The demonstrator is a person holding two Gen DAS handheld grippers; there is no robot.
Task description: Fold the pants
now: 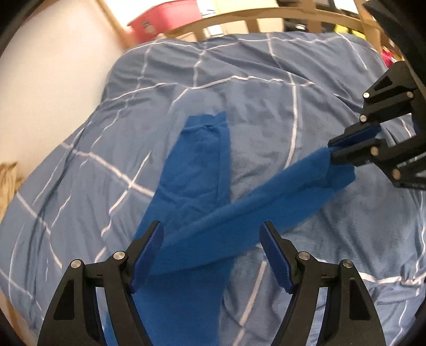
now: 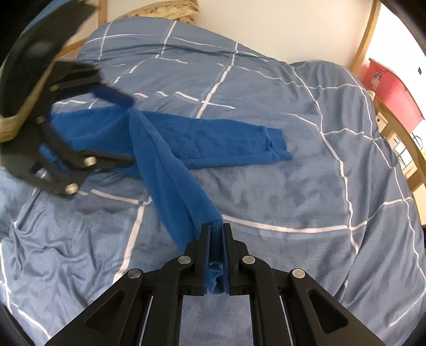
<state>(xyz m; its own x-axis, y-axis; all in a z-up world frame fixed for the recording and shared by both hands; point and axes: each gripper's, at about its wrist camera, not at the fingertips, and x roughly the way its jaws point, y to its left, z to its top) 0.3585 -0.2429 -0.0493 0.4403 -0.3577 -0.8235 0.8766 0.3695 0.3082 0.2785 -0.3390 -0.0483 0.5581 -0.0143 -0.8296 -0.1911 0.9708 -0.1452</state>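
Note:
Bright blue pants (image 1: 197, 170) lie on a blue checked duvet (image 1: 80, 186). One leg lies flat, its cuff far from me (image 2: 274, 146). The other leg (image 2: 170, 173) is lifted and stretched between the grippers. My right gripper (image 2: 215, 229) is shut on that leg's end; it shows at the right of the left wrist view (image 1: 343, 149). My left gripper (image 1: 213, 239) is open, its jaws wide apart around the raised leg near the waist. It appears blurred at the left of the right wrist view (image 2: 125, 127).
The bed has a curved wooden frame (image 1: 253, 18) and stands against a white wall (image 1: 40, 79). A red storage box (image 2: 391, 85) sits beyond the bed. The duvet (image 2: 293, 186) is wrinkled around the pants.

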